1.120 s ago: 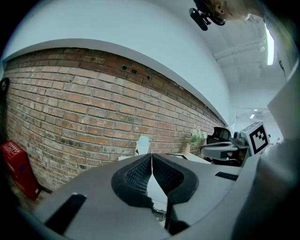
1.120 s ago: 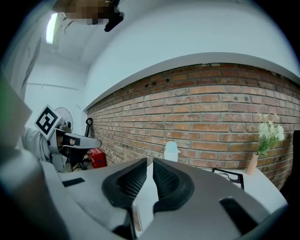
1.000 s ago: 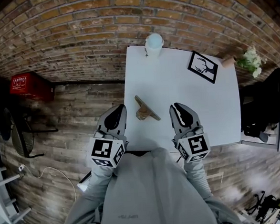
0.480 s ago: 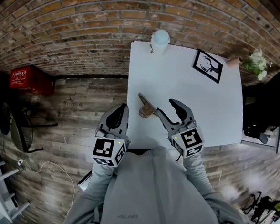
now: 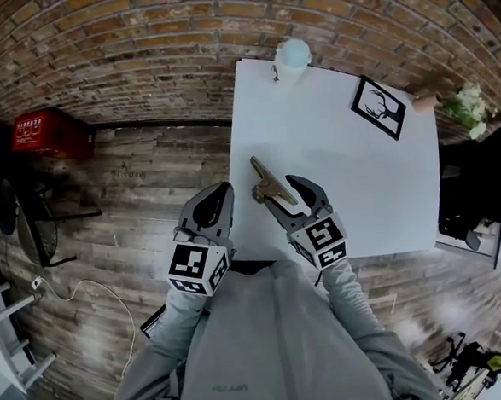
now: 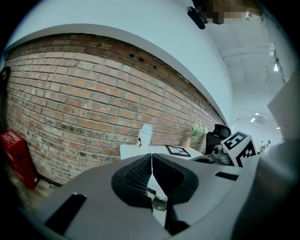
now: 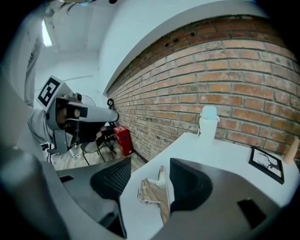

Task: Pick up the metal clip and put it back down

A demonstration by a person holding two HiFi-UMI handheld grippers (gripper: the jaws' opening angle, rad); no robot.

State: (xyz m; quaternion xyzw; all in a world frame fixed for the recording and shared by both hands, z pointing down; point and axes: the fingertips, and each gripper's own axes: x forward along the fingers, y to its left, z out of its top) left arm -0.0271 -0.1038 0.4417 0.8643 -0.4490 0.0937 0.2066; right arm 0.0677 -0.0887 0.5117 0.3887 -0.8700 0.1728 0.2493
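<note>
The metal clip point(image 5: 269, 183), brass-coloured with a wire handle, lies flat on the white table point(image 5: 361, 187) near its front left part. My right gripper point(image 5: 286, 195) is low over the table and its jaws have just been opening. They stand wide to either side of the clip's near end without pressing it. In the right gripper view the clip point(image 7: 153, 194) lies between the two dark pads of the right gripper point(image 7: 150, 180). My left gripper point(image 5: 215, 207) hovers at the table's left edge; in its own view the left gripper point(image 6: 151, 164) is shut on nothing.
A white lidded cup point(image 5: 292, 57) stands at the table's far edge, a framed picture point(image 5: 378, 107) lies at the far right, and a small plant point(image 5: 466, 107) is beyond it. A red crate point(image 5: 45, 136) sits on the wooden floor by the brick wall.
The right gripper has gone from shut to wide open and has dropped forward and left, so its jaws now flank the clip's near end. The left gripper has hardly shifted.
</note>
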